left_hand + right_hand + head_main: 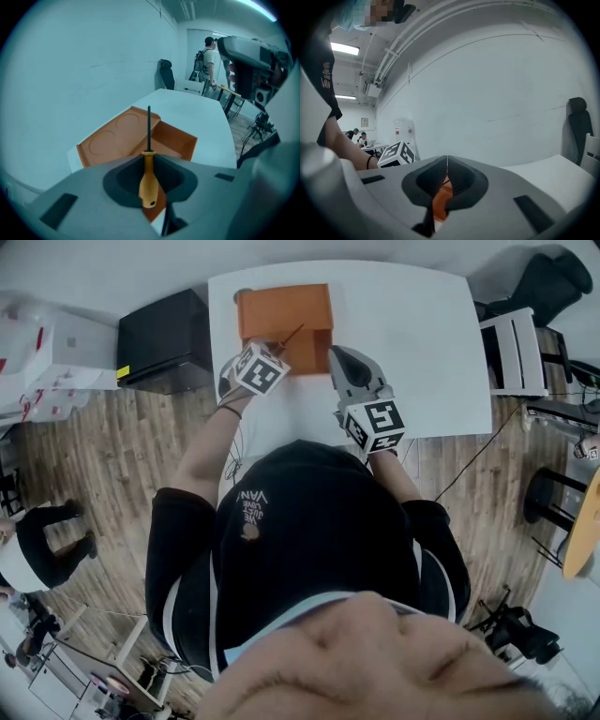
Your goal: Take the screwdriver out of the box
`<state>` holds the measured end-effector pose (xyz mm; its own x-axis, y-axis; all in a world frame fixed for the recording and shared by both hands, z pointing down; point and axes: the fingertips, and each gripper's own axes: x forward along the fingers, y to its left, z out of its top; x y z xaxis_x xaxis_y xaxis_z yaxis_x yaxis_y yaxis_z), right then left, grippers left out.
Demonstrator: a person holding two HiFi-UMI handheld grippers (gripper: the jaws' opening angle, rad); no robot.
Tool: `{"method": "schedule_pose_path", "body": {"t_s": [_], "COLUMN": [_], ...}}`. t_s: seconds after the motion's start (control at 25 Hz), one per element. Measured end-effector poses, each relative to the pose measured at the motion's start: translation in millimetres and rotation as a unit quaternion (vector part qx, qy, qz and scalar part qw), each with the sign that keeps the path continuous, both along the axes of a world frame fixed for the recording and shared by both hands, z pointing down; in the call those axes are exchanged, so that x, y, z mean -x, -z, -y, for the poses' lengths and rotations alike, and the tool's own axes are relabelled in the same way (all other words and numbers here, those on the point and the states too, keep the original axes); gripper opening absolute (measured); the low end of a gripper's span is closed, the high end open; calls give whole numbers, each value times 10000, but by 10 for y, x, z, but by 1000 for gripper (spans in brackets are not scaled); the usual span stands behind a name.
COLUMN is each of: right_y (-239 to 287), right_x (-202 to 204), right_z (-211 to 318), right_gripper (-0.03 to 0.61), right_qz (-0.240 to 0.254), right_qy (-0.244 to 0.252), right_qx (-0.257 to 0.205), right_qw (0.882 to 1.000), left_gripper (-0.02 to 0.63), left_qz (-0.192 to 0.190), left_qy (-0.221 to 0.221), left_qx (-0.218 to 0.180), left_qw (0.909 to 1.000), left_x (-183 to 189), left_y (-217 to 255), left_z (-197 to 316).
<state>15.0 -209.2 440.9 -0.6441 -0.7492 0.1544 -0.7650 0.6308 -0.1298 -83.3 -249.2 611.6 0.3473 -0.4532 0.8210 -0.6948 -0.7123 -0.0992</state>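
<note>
Blocking the lower head view, the wearer's torso (309, 540) hides the near edge of the white table (403, 334).

The left gripper (149, 157) has its jaws clamped on the orange handle of the screwdriver (148, 183). The dark shaft points out over the box (176, 140), and the handle butt hangs free behind the pads.

The right gripper (447, 161) has its jaws together at the tips with nothing between the pads. An orange patch shows through the gap behind them; contact with the box is not readable.

The box sits open on the table, its lid (112, 138) laid back and showing two round imprints. The tray's near corner is cut off by the left gripper's body. The floor that shows is plain orange.

Far off, a second person (211, 56) stands, small and hard to make out.
</note>
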Motion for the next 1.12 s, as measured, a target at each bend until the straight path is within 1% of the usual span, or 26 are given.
{"method": "schedule_pose_path", "body": {"t_s": [0.28, 0.56, 0.84, 1.12], "right_y": [44, 47, 74, 94], "right_x": [50, 69, 79, 95], "right_z": [-3, -4, -7, -2], "right_gripper": [12, 12, 12, 12], "right_qz": [-39, -64, -78, -78], "right_qy": [6, -17, -26, -19], "right_qx": [-68, -76, -105, -131], "right_qw": [10000, 9999, 9999, 9999], "left_gripper": [77, 77, 77, 77], "left_qz": [-305, -667, -971, -1201], "left_qy": [82, 178, 302, 310], "left_qx": [-390, -681, -1165, -1440], "left_qw": [9987, 9953, 9880, 9818], "left_x": [18, 26, 56, 44], "left_y": [260, 489, 758, 994], "left_z": [33, 14, 17, -20]}}
